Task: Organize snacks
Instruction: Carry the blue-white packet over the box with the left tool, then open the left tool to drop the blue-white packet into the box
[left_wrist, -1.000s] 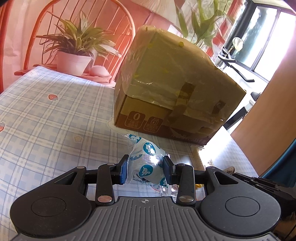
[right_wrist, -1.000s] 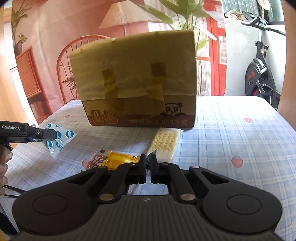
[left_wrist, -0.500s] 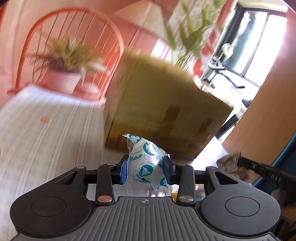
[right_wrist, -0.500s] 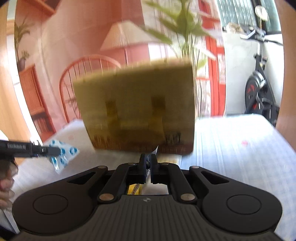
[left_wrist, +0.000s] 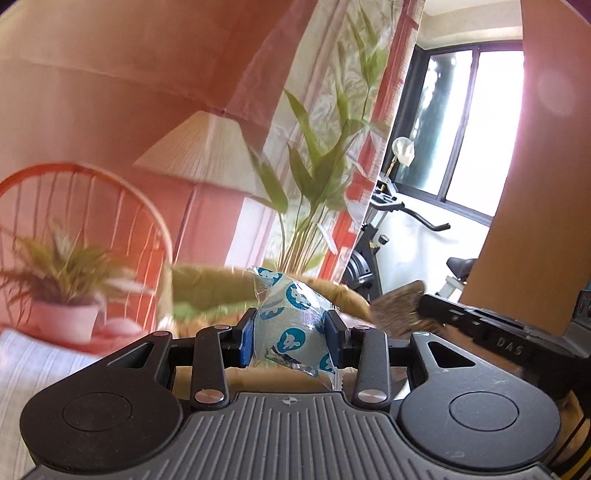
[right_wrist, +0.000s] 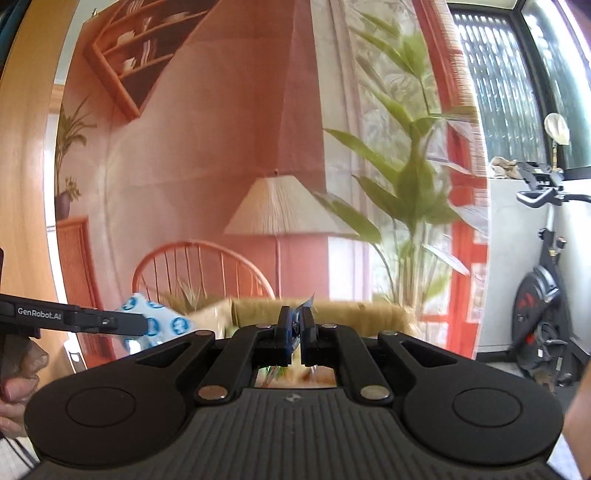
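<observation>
Above cardboard box: left gripper jaws clamp blue-dotted packet; right gripper jaws pinch wrapper edge.

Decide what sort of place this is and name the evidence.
Probably a lived-in home room: a pleated cream floor lamp, an orange spindle-back chair, a black exercise bike by the window, and a tall leafy houseplant.

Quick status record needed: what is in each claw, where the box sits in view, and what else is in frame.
left claw: shut on the blue-and-white snack packet, held clear of the table
right claw: shut, pinching the thin edge of a wrapper; contents too hidden to name
cardboard box: low in both views, just beyond the claws, blurred
table: only a corner visible, lower left of left view
background: floor lamp, potted plant, exercise bike
</observation>
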